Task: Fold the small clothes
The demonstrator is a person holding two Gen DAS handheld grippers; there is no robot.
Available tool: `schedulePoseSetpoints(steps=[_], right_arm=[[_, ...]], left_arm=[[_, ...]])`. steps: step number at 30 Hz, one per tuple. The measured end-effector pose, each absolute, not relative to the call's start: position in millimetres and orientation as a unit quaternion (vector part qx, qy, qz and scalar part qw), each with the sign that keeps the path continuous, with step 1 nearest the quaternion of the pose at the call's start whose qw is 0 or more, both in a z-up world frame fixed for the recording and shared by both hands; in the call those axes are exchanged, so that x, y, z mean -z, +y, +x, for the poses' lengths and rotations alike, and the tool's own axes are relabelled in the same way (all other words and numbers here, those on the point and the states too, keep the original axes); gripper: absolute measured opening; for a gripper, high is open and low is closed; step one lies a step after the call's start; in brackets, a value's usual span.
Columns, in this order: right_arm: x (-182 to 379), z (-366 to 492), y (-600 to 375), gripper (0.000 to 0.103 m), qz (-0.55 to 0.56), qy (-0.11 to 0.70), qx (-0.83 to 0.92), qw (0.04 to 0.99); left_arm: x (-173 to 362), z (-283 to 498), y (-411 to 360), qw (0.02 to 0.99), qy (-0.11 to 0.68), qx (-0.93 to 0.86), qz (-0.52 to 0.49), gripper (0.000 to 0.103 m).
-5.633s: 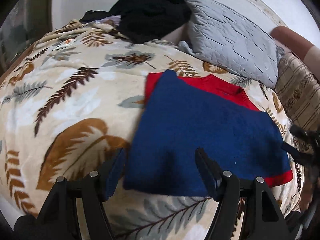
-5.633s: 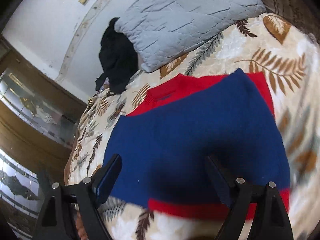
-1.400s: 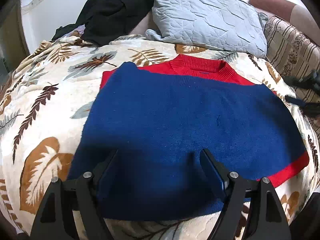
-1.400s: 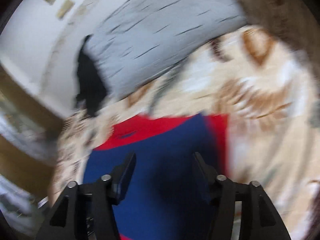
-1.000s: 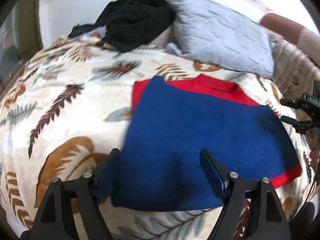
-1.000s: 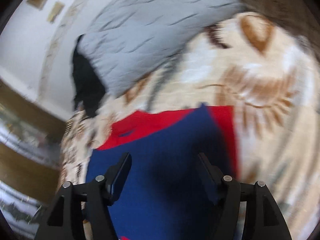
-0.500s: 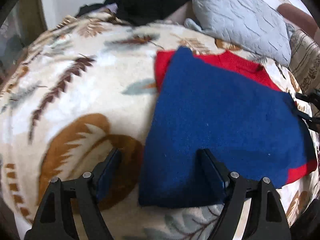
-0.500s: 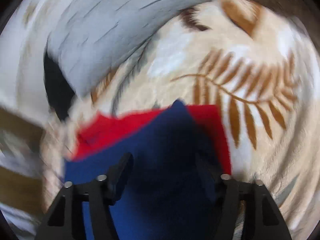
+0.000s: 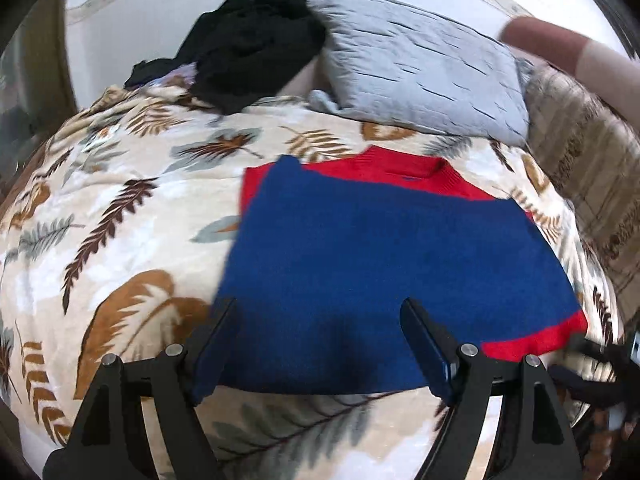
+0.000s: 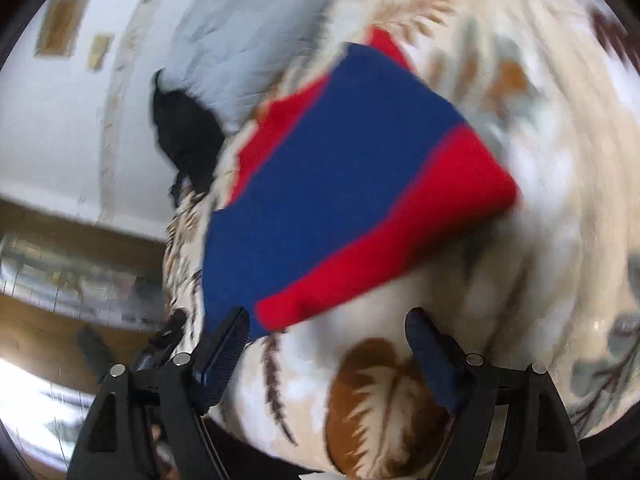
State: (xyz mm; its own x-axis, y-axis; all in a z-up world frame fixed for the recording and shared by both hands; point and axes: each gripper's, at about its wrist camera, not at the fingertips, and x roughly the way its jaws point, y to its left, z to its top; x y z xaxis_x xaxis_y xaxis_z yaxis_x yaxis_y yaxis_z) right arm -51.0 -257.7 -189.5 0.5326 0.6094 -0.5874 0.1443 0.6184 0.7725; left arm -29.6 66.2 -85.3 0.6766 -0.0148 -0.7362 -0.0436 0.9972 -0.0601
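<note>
A folded blue and red sweater point(image 9: 380, 256) lies flat on a leaf-patterned blanket point(image 9: 100, 240), red collar at the far side, red hem at the near right. My left gripper point(image 9: 316, 344) is open and empty over the sweater's near edge. My right gripper point(image 10: 328, 354) is open and empty, just off the sweater's point(image 10: 340, 160) red hem corner, over the blanket point(image 10: 540, 260). The right wrist view is blurred. The right gripper's black frame also shows in the left wrist view point(image 9: 600, 376) at the lower right.
A grey quilted pillow point(image 9: 424, 68) and a pile of black clothes point(image 9: 248, 44) lie at the bed's far side against a white wall. A striped cushion point(image 9: 592, 184) is on the right. A wooden cabinet point(image 10: 60, 272) stands beside the bed.
My left gripper has shifted right and now sits over the sweater's near edge. My right gripper has swung from the far right corner to the near red hem corner. Both stay open.
</note>
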Motion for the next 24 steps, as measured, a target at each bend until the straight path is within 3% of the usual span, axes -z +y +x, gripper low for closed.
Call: schedulePoseSetpoints(steps=[8, 10, 12, 14, 17, 20, 24], right_arm=[[191, -21, -269, 0.082, 0.454, 0.402, -0.101, 0.789], [195, -15, -270, 0.071, 0.453, 0.397, -0.087, 0.794], [196, -17, -276, 0.050, 0.464, 0.398, -0.077, 0.788], [192, -22, -278, 0.047, 0.460, 0.393, -0.079, 0.792], [187, -29, -284, 0.047, 0.442, 0.395, -0.077, 0.802], [187, -28, -285, 0.060, 0.436, 0.398, -0.084, 0.803], [187, -27, -282, 0.062, 0.427, 0.402, -0.083, 0.806]], left_arm=[[83, -32, 55, 0.912, 0.409, -0.014, -0.023, 0.082], [85, -31, 55, 0.911, 0.412, -0.018, -0.014, 0.082], [84, -31, 56, 0.911, 0.411, -0.022, -0.011, 0.082], [84, -30, 57, 0.911, 0.410, -0.026, -0.010, 0.082], [87, -24, 56, 0.911, 0.411, -0.026, -0.013, 0.082], [97, -14, 52, 0.910, 0.414, -0.022, -0.009, 0.082], [118, 3, 53, 0.897, 0.440, -0.025, -0.018, 0.082]])
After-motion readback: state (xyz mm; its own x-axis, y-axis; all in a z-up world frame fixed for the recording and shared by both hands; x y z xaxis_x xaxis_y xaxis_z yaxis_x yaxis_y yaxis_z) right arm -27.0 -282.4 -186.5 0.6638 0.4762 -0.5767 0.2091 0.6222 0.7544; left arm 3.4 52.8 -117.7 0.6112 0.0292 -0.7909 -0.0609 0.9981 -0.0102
